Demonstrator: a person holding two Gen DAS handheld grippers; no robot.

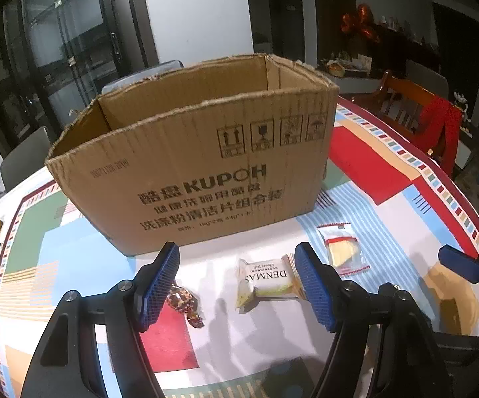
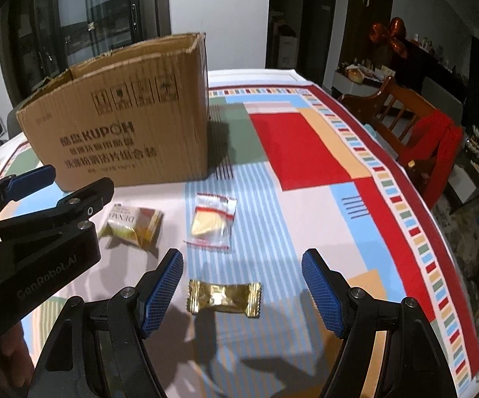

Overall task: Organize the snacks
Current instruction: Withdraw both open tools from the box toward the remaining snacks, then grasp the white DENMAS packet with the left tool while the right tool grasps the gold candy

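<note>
Cardboard box (image 1: 186,165), open-topped with ragged upper edges, stands toward the far side of the surface (image 2: 305,152), which wears a cloth of coloured blocks and stripes. All snacks lie on the near side of that box, none touching it. Nearest its front wall is a white DENMAS packet (image 1: 266,282); just right of that packet is a clear bag with red trim (image 2: 212,222) holding something yellow. A dark red-brown twisted candy (image 1: 186,301) lies nearer the viewer, below the box's left front corner. A gold wrapper (image 2: 224,298) lies farthest from the box, well apart from it.

The left claw (image 1: 239,285) hangs wide, holding nothing, its blue pads flanking the DENMAS packet (the right pad overlaps the packet's end in view; contact cannot be told). The right claw (image 2: 242,288) is likewise wide and empty, above the gold wrapper. Right of the box the cloth lies bare out to the surface's curved edge, where a wooden chair (image 2: 401,112) stands.
</note>
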